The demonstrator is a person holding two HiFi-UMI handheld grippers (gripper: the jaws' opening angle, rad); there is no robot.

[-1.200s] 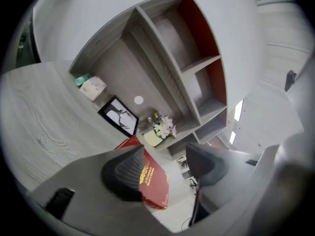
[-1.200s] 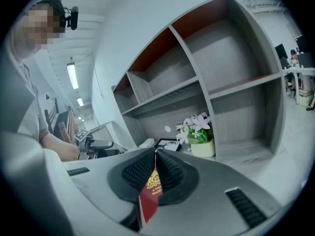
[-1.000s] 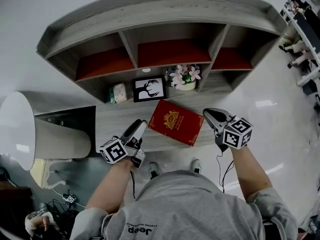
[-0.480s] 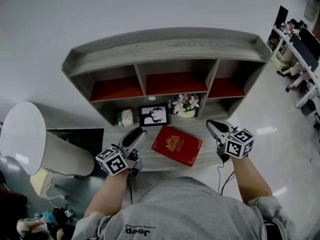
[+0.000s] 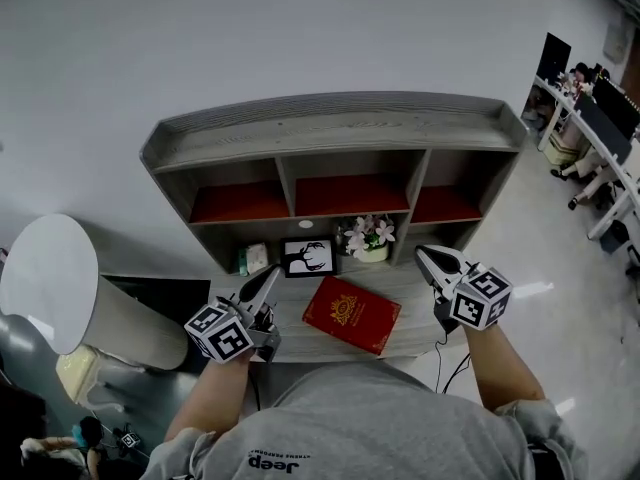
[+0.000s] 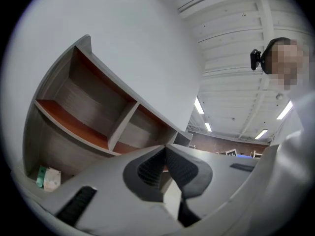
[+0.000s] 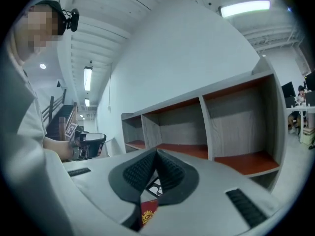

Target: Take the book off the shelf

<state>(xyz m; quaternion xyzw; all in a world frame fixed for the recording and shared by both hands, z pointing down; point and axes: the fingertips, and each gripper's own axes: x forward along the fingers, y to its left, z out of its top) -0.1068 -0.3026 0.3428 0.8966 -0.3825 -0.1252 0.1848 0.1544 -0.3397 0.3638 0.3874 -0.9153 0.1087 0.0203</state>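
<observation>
Head view: the red book [image 5: 352, 314] lies flat on the grey desk [image 5: 292, 334] below the shelf [image 5: 340, 128], between the left gripper [image 5: 268, 276] and the right gripper [image 5: 426, 256], touching neither.

Left gripper view: the jaws are closing, tips pressed together, with nothing between them.

Right gripper view: the jaws are pressed together and empty, and the book shows beneath them.

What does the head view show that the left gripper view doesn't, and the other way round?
Only the head view: the red book lying flat on the bottom ledge, the framed deer picture, the potted flowers and the right hand-held gripper.
Only the left gripper view: the ceiling light strips, and the jaws closing together on nothing.
Both: the left hand-held gripper, the shelf unit with red-floored compartments, and the green-and-white packet.
</observation>
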